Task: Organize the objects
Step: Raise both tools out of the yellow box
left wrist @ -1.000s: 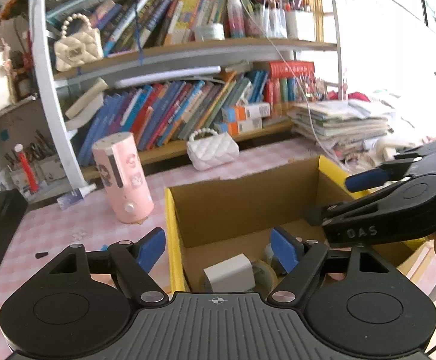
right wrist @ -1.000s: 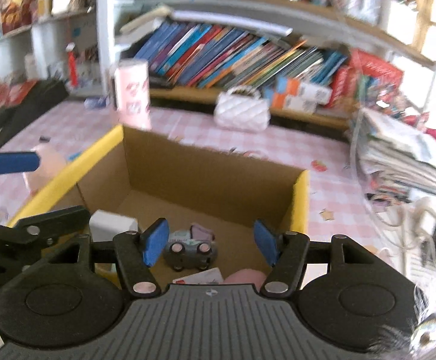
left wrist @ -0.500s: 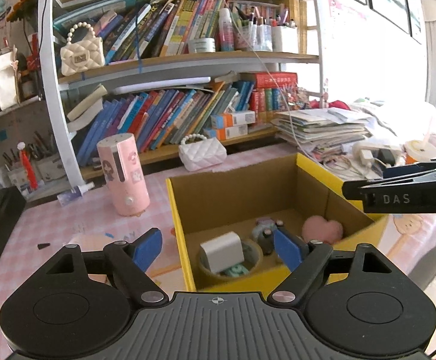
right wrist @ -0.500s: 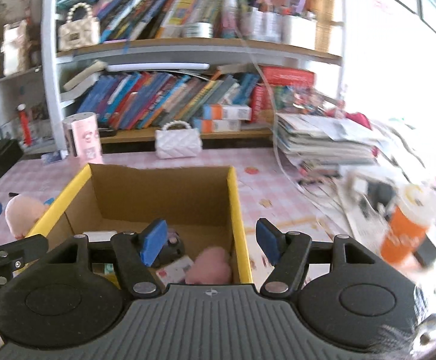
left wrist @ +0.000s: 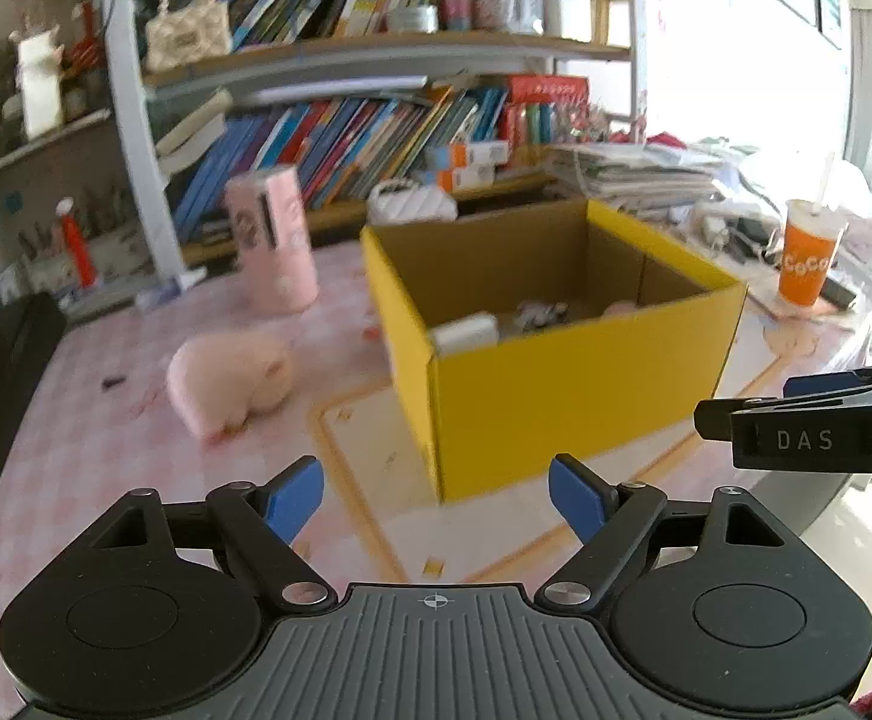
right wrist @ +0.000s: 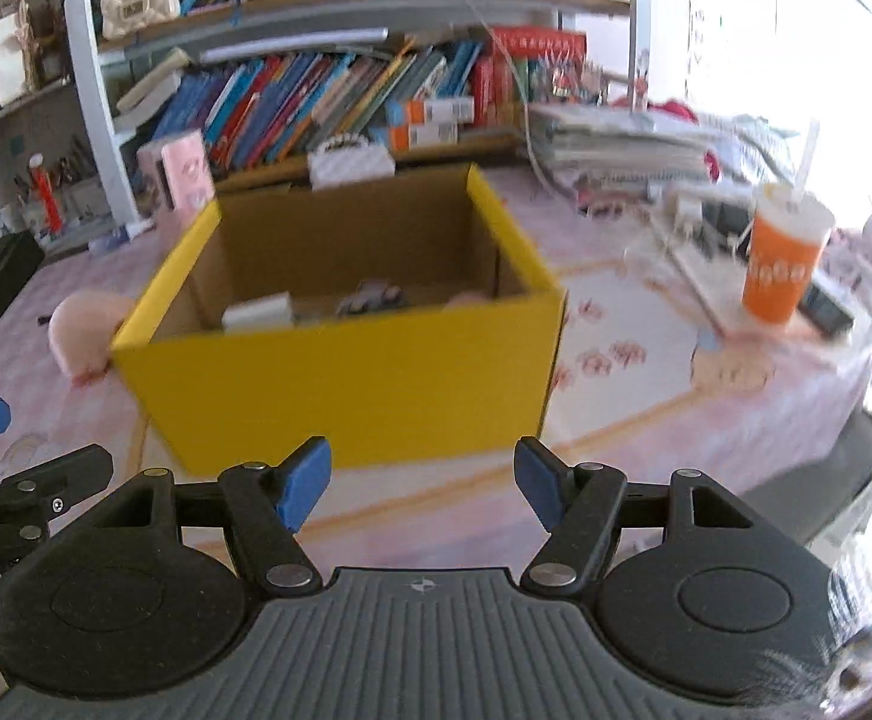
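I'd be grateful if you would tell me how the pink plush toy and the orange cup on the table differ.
The pink plush toy is soft, rounded and low; the orange cup is stiff, upright and taller than it is wide. The plush toy sits left of the yellow box, while the cup stands to its right. The cup has a straw and white lettering; the plush toy is nearly plain pink. Both rest on the pink tablecloth, outside the box.

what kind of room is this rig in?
Likely a home study or a child's room: crowded bookshelves behind a table with a pink checked cloth, small quilted handbags, a pink plush toy and a takeaway drink cup.
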The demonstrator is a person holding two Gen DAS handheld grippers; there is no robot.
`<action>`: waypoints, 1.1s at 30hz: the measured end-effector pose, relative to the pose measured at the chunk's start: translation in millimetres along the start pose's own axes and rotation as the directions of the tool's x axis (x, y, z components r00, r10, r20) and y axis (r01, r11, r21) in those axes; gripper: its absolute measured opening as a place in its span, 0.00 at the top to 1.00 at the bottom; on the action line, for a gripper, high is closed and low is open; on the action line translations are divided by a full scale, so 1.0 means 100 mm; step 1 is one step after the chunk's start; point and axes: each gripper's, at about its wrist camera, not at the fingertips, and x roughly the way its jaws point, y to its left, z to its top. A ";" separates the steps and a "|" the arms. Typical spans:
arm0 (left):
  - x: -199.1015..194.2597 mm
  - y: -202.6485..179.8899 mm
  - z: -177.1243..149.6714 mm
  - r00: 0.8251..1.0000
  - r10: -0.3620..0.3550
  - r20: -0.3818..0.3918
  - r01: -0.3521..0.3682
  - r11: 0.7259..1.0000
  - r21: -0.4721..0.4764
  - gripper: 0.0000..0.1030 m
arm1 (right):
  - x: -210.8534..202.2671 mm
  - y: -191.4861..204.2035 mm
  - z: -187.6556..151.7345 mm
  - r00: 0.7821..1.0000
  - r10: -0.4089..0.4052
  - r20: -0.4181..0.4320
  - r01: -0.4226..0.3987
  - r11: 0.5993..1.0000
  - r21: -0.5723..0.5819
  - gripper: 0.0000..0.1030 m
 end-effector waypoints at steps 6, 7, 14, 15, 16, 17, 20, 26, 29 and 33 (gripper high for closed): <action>-0.13 0.12 -0.23 0.998 0.019 -0.054 -0.019 1.000 -0.010 0.15 | -0.12 0.27 -0.21 0.999 0.023 -0.030 -0.024 0.999 -0.032 0.32; -0.16 0.14 -0.26 0.998 0.021 -0.061 -0.022 1.000 -0.007 0.13 | -0.14 0.31 -0.25 0.999 0.028 -0.036 -0.030 0.999 -0.038 0.32; -0.29 0.20 -0.42 0.996 0.027 -0.088 -0.027 1.000 0.007 0.12 | -0.23 0.52 -0.42 0.995 0.071 -0.065 -0.076 0.995 -0.069 0.29; -0.30 0.21 -0.43 0.995 0.029 -0.091 -0.029 1.000 0.009 0.11 | -0.24 0.55 -0.44 0.995 0.077 -0.067 -0.082 0.994 -0.073 0.29; -0.32 0.23 -0.45 0.995 0.031 -0.092 -0.031 0.999 0.009 0.11 | -0.25 0.58 -0.45 0.994 0.083 -0.069 -0.089 0.993 -0.077 0.29; -0.33 0.25 -0.46 0.995 0.033 -0.093 -0.033 0.999 0.006 0.11 | -0.26 0.60 -0.47 0.994 0.089 -0.071 -0.095 0.992 -0.082 0.28; -0.36 0.31 -0.48 0.995 0.040 -0.096 -0.041 0.999 -0.003 0.11 | -0.27 0.68 -0.49 0.992 0.102 -0.075 -0.109 0.989 -0.096 0.28; -0.42 0.45 -0.53 0.993 0.063 -0.099 -0.066 0.997 -0.027 0.11 | -0.29 0.82 -0.52 0.989 0.123 -0.082 -0.133 0.984 -0.117 0.27; -0.45 0.51 -0.55 0.992 0.076 -0.097 -0.080 0.996 -0.037 0.11 | -0.29 0.90 -0.52 0.987 0.134 -0.083 -0.145 0.981 -0.131 0.27; -0.49 0.63 -0.58 0.991 0.097 -0.095 -0.103 0.993 -0.059 0.11 | -0.28 1.03 -0.51 0.985 0.151 -0.084 -0.163 0.975 -0.154 0.27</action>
